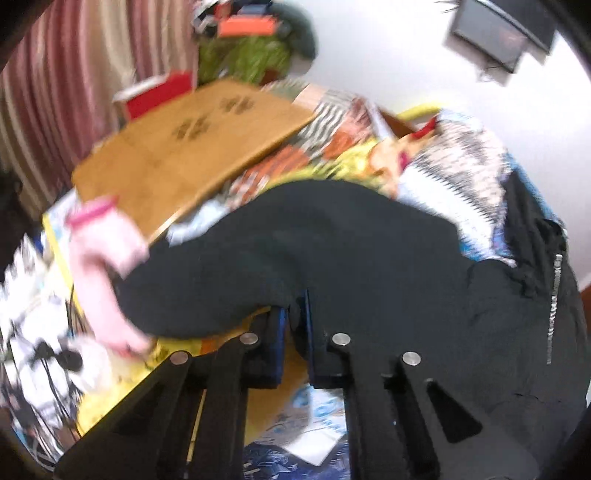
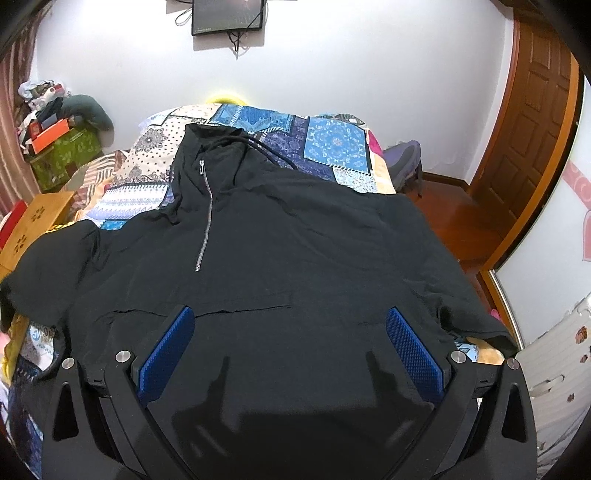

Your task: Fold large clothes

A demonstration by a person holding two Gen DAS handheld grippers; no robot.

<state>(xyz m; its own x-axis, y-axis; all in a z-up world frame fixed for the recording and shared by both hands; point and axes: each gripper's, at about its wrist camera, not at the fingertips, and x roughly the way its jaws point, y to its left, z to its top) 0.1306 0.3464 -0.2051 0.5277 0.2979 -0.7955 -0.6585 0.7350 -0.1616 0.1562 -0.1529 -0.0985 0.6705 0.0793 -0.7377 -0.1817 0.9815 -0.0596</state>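
A large black hooded top (image 2: 280,236) with a short silver zip (image 2: 205,218) lies spread front-up on a patchwork bedspread (image 2: 332,144). In the right wrist view my right gripper (image 2: 290,325) hangs open just above its lower front, blue pads (image 2: 413,347) wide apart with only flat cloth below. In the blurred left wrist view my left gripper (image 1: 296,308) is shut on the edge of the black top's left sleeve (image 1: 229,266), and the cloth rises in a fold from between the jaws. The zip (image 1: 554,295) shows at the far right there.
A bamboo lap table (image 1: 192,147) rests on the bed to the left, with a pink garment (image 1: 107,266) beside it. Boxes and a green bag (image 2: 66,147) pile up by the curtain. A wooden door (image 2: 532,140) stands at the right, a wall screen (image 2: 227,14) above the bed.
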